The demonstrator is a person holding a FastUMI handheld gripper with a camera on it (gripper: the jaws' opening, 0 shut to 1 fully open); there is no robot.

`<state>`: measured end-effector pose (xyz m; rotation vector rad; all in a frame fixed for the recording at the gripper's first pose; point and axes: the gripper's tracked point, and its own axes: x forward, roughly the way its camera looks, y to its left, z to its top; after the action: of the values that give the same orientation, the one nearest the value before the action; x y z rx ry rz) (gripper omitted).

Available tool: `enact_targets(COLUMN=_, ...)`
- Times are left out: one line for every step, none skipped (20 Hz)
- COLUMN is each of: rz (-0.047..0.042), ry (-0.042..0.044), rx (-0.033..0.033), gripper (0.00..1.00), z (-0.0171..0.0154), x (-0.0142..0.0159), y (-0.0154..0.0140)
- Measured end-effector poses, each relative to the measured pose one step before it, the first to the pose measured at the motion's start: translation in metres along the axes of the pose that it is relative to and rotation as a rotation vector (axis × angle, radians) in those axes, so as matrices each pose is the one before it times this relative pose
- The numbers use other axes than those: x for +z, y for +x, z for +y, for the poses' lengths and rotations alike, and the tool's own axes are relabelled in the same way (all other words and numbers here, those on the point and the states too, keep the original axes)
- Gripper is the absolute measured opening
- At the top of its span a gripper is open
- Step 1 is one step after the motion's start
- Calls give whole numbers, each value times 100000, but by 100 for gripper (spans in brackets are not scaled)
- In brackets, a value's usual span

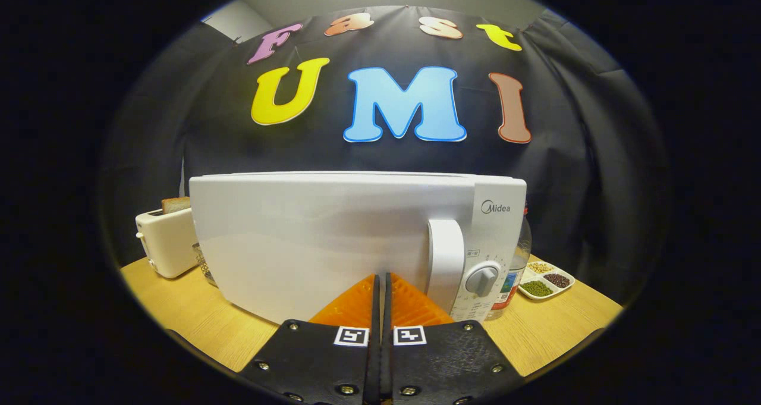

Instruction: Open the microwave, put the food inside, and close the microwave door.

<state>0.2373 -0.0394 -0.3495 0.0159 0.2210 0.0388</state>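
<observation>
With the tool (380, 277) pinched together, empty, at the closed microwave door (315, 238), the handle (446, 256) could be missed.

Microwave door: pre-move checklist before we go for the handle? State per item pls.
1. Microwave door closed and flush: ok, not yet opened.
2. Door handle unobstructed: ok, it stands just ahead of the tool, slightly to its right.
3. Tool open enough to take the handle: not ok, orange fingers pressed together, nothing between them.
4. Tool lined up with handle: not ok, tips point at the door panel beside it.
5. Food ready to load: cannot tell; a divided dish sits right of the microwave.
6. Door swing path: cannot tell.
</observation>
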Motion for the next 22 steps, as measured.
enact_targets(rz=1568, ry=733, rx=-565, gripper=1, z=-137, x=-108, y=481)
enact_targets(rz=-1633, ry=65, rx=-1701, gripper=1, z=-143, x=483, y=774)
enact_targets(rz=1420, ry=527, rx=-72, gripper=1, z=43, x=-345, y=-22)
enact_targets(rz=-1319, ry=-1064, rx=-1171, gripper=2, z=-19, x=462, y=-126)
enact_targets(rz=-90, ry=-3272, rx=-432, gripper=3, z=-127, x=-258, y=-153)
enact_targets(rz=-181, ry=-2310, rx=-532, gripper=3, z=-26, x=-51, y=139)
enact_targets(rz=1854, ry=539, rx=260, gripper=2, z=-29, x=-190, y=-180)
enact_targets(rz=2437, ry=3655, rx=1497, gripper=1, z=151, x=-73, y=-352)
enact_targets(rz=962, ry=3720, rx=1726, gripper=1, z=415, x=357, y=-777)
enact_targets(rz=-550, ry=1493, rx=827, gripper=1, z=8, x=841, y=-1178)
enact_targets(rz=-1262, ry=217, rx=1476, gripper=1, z=300, x=904, y=-1114)
enact_targets(rz=-1390, ry=-123, rx=1116, gripper=1, z=399, x=911, y=-1288)
enact_targets(rz=-651, ry=-40, rx=1776, gripper=1, z=435, x=746, y=-1341)
enact_targets(rz=110, ry=207, rx=1718, gripper=1, z=367, x=586, y=-1383)
enact_targets(rz=653, ry=525, rx=1432, gripper=1, z=290, x=549, y=-1381)
enact_targets(rz=411, ry=420, rx=1238, gripper=1, z=260, x=719, y=-1443)
enact_targets(rz=-21, ry=508, rx=1222, gripper=1, z=347, x=780, y=-1419)
enact_targets(rz=-728, ry=588, rx=1230, gripper=1, z=353, x=984, y=-1419)
enact_targets(rz=-1024, ry=185, rx=411, gripper=1, z=182, x=1019, y=-1389)
enact_targets(rz=-1360, ry=-197, rx=881, gripper=1, z=262, x=1080, y=-1409)
enact_targets(rz=-1646, ry=-361, rx=371, gripper=1, z=290, x=1254, y=-1283)
enact_targets(rz=-1740, ry=-628, rx=266, gripper=1, z=226, x=1172, y=-1216)
